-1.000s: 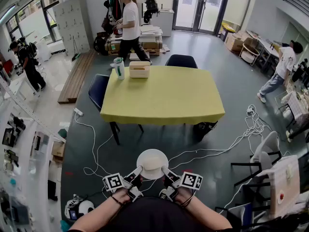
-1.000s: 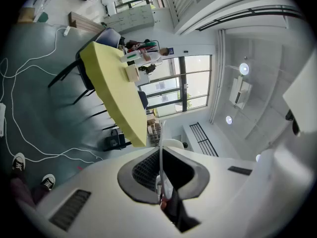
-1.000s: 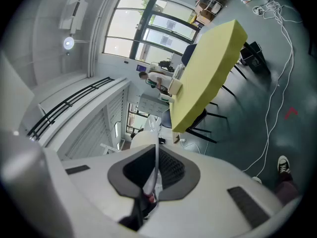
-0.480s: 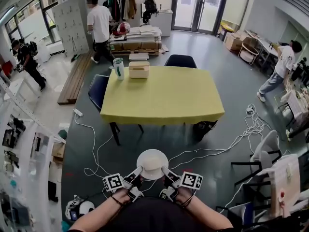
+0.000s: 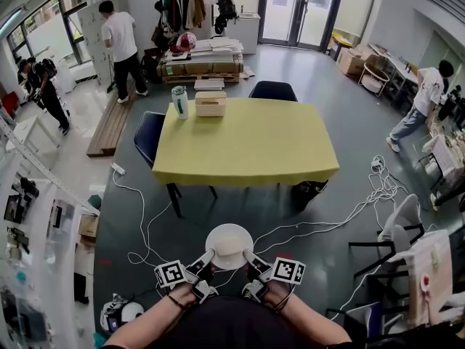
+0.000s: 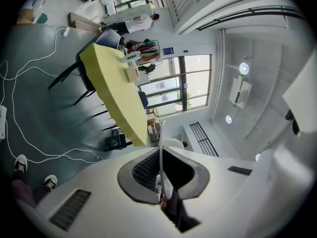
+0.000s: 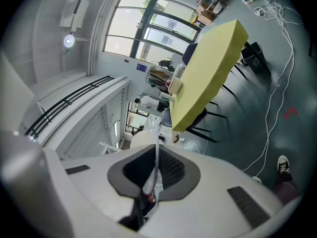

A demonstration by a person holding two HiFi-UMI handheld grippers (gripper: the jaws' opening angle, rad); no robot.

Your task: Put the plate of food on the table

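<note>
In the head view a white plate (image 5: pixel 229 243) with pale food on it hangs above the floor, short of the yellow table (image 5: pixel 247 144). My left gripper (image 5: pixel 205 262) is shut on its near-left rim and my right gripper (image 5: pixel 251 262) is shut on its near-right rim. In the left gripper view the plate's rim (image 6: pixel 160 162) runs edge-on between the jaws of the left gripper (image 6: pixel 162 182). The right gripper view shows the same thin rim (image 7: pixel 156 157) clamped in the right gripper (image 7: pixel 154 177), with the yellow table (image 7: pixel 208 73) ahead.
On the table's far left corner stand a bottle (image 5: pixel 179 102) and a wooden box (image 5: pixel 210 104). Dark chairs (image 5: pixel 149 135) sit at its left and far sides. White cables (image 5: pixel 349 213) trail over the floor. Several people stand around the room; a white chair (image 5: pixel 401 220) is at right.
The plate and both grippers have stayed put. A person in a white shirt at the back has walked left, from behind the table toward the lockers.
</note>
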